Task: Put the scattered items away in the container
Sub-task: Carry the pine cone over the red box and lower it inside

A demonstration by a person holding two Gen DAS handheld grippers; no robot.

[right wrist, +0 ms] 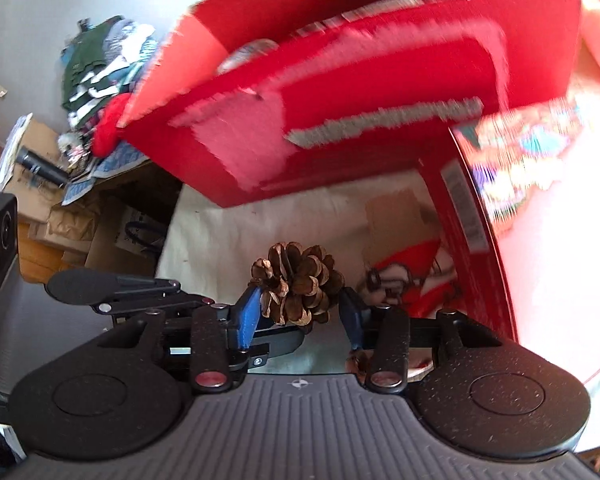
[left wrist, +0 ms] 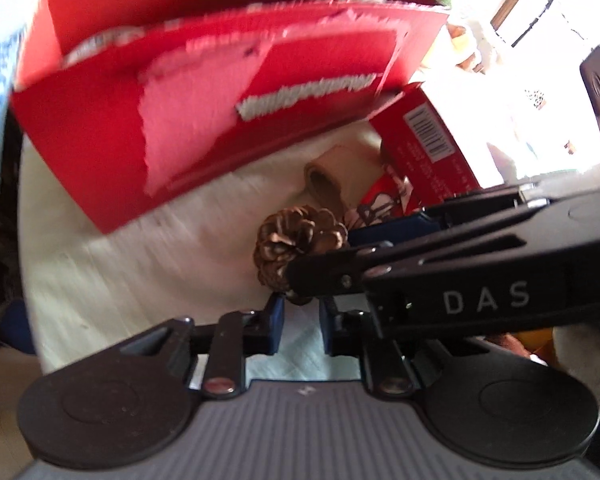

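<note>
White table (left wrist: 140, 272): red box (left wrist: 100, 152) (contents blurred) beyond the right gripper's (right wrist: 298, 312) pine cone (right wrist: 298, 284).

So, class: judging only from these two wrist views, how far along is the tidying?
Done: something pale already shows inside the torn red cardboard box. In hand: the right gripper brackets the brown pine cone; a firm grip isn't clear. Left: the tan cardboard tube and the red printed packet lie on the white cloth.

You see a woody, rough-scaled pine cone (right wrist: 296, 284) between matt blue plastic pads (right wrist: 251, 312). Behind it, the red cardboard box (left wrist: 100, 152) is matt, its torn patches showing pale, fuzzy paper. The white cloth (left wrist: 140, 264) beneath looks soft and finely woven.
</note>
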